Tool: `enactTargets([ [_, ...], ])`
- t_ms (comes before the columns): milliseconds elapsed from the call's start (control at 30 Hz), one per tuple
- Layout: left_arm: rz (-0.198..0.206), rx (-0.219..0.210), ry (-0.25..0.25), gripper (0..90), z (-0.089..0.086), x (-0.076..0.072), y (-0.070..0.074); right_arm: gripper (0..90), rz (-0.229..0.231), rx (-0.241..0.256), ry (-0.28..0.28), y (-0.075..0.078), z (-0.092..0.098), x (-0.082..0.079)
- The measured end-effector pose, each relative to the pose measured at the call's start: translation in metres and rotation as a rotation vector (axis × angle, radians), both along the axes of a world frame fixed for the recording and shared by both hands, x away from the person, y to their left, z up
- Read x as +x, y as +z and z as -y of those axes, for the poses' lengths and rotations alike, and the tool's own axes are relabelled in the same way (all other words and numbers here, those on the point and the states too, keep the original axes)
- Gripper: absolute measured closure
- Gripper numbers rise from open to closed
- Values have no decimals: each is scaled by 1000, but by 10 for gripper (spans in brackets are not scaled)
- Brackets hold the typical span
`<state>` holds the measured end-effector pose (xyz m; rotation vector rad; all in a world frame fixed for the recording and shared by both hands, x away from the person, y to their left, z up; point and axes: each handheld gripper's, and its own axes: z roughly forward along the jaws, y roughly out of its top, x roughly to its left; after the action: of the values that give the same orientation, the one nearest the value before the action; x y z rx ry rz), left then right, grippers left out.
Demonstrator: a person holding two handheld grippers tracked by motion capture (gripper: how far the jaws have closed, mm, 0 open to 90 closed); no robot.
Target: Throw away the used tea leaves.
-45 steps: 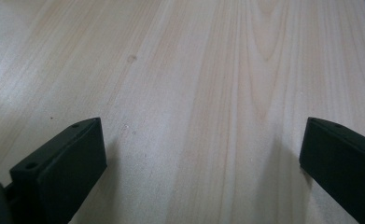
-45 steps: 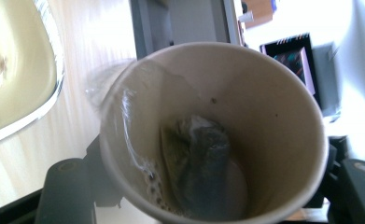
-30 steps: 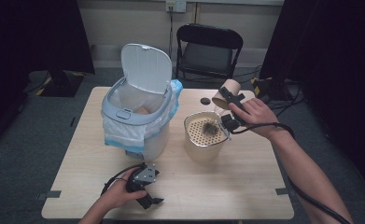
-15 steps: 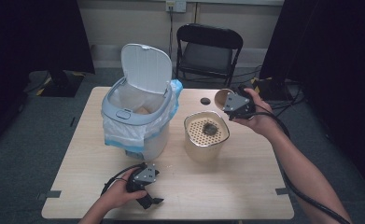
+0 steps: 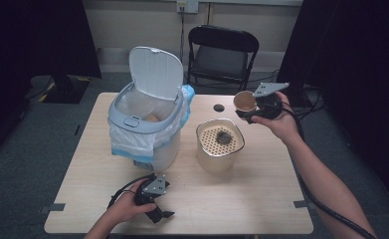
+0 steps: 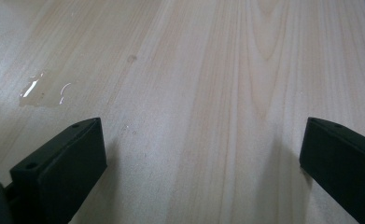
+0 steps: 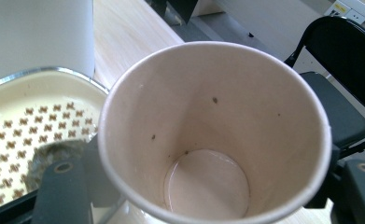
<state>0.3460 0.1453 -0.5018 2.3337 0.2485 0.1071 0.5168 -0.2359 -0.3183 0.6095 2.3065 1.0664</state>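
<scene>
Right claw (image 5: 251,110) clamped on paper cup (image 5: 244,101), held in the air over the counter's (image 5: 261,199) far right part, near the far edge; cup tilted, mouth toward the camera riding on it. In the right gripper view the cup (image 7: 215,135) is nearly empty, a few dark specks on the wall, jaws pressing both sides. Strainer bin (image 5: 220,145), cream with a perforated top and a dark wet clump on it, stands just below and near-left of the cup, mid-counter, not touching it. White trash can (image 5: 147,127), lid up, bag-lined, takes the left-centre; narrow gap between it and the strainer bin. Small black cap (image 5: 218,107) lies near the far edge between can and cup. Left claw (image 5: 161,215) rests at the near edge, left of centre, jaws wide apart, nothing between them; bare wood ahead (image 6: 208,93), small wet patch (image 6: 42,91) to one side. Near right quarter of the counter bare, open for moving.
</scene>
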Motion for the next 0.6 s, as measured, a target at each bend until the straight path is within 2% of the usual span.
enactTargets([
  [67, -1, -1, 2, 0, 0, 0, 0, 272, -12, 13, 4, 2, 0, 0],
  [133, 0, 0, 3, 0, 0, 0, 0, 272, -37, 53, 12, 7, -3, -1],
  [600, 0, -5, 2, 0, 0, 0, 0, 273, -61, 77, 58, 25, -17, -7],
])
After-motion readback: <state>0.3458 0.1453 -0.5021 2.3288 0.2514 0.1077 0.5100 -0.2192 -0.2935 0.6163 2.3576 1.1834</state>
